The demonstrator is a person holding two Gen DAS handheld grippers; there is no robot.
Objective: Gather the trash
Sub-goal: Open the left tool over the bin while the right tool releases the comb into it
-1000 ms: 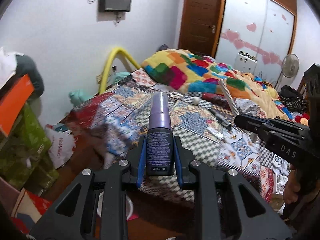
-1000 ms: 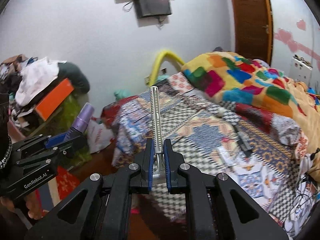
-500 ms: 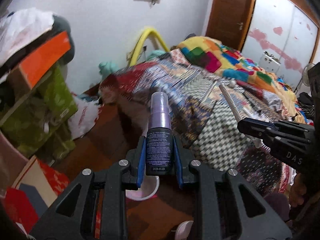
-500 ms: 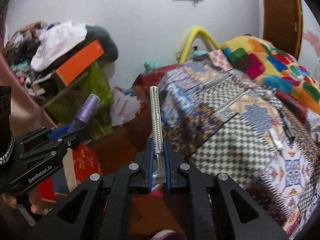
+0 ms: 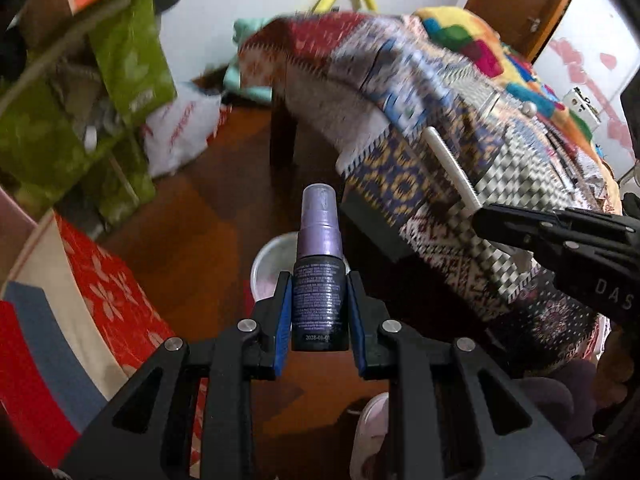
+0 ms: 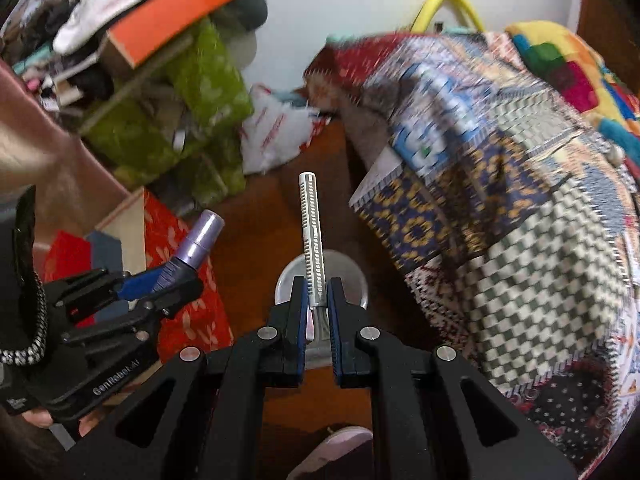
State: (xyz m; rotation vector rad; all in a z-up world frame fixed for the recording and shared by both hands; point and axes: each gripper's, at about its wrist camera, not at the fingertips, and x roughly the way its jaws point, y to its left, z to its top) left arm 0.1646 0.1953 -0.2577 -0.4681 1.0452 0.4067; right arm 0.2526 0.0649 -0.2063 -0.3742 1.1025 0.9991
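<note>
1. Bedroom, pretty cluttered. A bed (image 5: pixel 460 128) with a patchwork cover fills the right side, with a bright multicoloured blanket (image 6: pixel 560 64) bunched up further back. The floor (image 5: pixel 192 240) is dark reddish wood.
2. Along the left there's a pile of stuff: green bags (image 6: pixel 192 92), an orange box (image 6: pixel 172 12) on top, and a white plastic bag (image 5: pixel 180 128) on the floor against the wall. A red box with white flowers (image 5: pixel 108 292) sits nearer in.
3. The left claw (image 5: pixel 320 312) is clamped on a small purple spray bottle (image 5: pixel 319 280), holding it by the dark lower body, with the cap pointing up and away.
4. The right claw (image 6: pixel 318 312) is squeezed tight on a white comb (image 6: pixel 313 240), gripped at the bottom end so the toothed part sticks straight out ahead.
5. Both claws are up in the air beside the bed, not resting on anything, the right one just beside the left.
6. Down on the floor past both of them is a round white bin (image 6: pixel 356 276) with a pinkish inside. From each camera, the held thing lines up over it.
7. A pink slipper (image 6: pixel 336 448) is at the bottom edge.
</note>
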